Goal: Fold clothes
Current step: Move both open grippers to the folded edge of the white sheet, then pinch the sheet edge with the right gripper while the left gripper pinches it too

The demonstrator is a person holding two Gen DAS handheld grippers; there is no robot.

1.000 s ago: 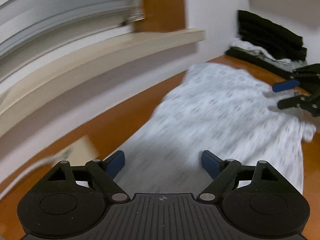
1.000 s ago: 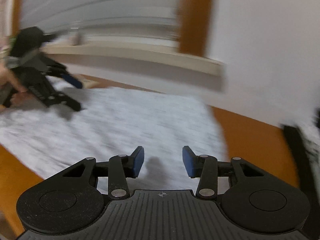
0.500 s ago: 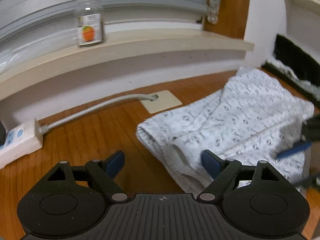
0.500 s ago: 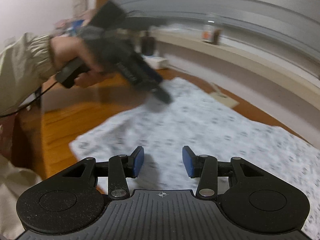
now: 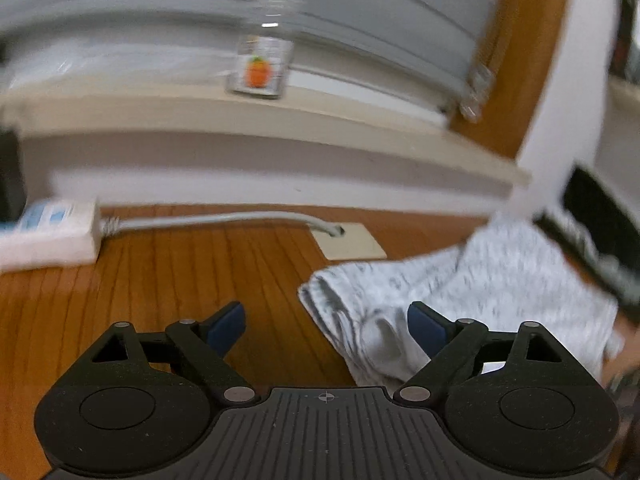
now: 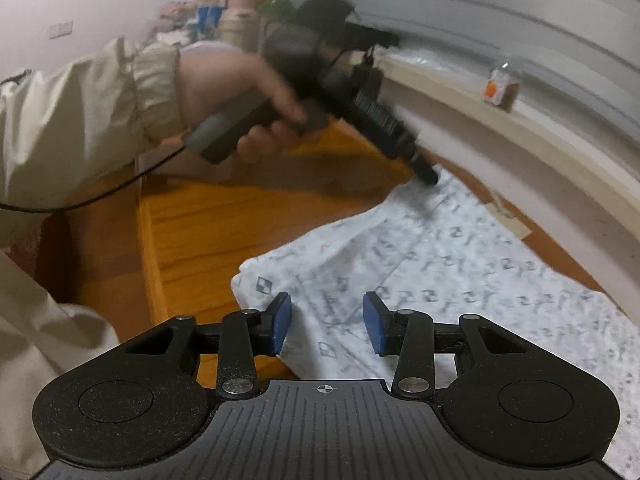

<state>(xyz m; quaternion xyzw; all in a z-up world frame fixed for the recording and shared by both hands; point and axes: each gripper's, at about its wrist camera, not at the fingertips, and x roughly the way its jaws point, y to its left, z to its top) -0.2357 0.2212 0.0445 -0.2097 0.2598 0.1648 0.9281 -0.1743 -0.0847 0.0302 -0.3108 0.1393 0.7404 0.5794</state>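
Left wrist view: left gripper (image 5: 324,322) spread wide and opening further, blue pads apart over the wooden table (image 5: 168,280). Nothing between the jaws but bare wood and the near corner of the garment (image 5: 480,288); the right-hand pad sits over the cloth's folded edge, not pressing on it as far as the blur lets me judge. Garment is white with a small dark print, lying flat on the table, right of centre. Beyond it a beige plate (image 5: 352,242) set in the tabletop, with a grey cable (image 5: 224,220) running from it to a white power strip (image 5: 52,236) at far left. Small jar (image 5: 262,68) with an orange label stands on the pale window ledge (image 5: 280,120). Dark folded fabric (image 5: 600,232) at the right edge, detail lost to blur.

Right wrist view: right gripper (image 6: 327,322) partly open, jaws closing, the printed cloth lying between and under the pads; pads not yet pinching it. It hovers near the garment's (image 6: 460,264) near-left corner by the table edge. Across the cloth the person's left hand (image 6: 236,92), beige sleeve (image 6: 80,112), holds the other gripper's handle, its tip at the garment's far corner. Contact there unclear.
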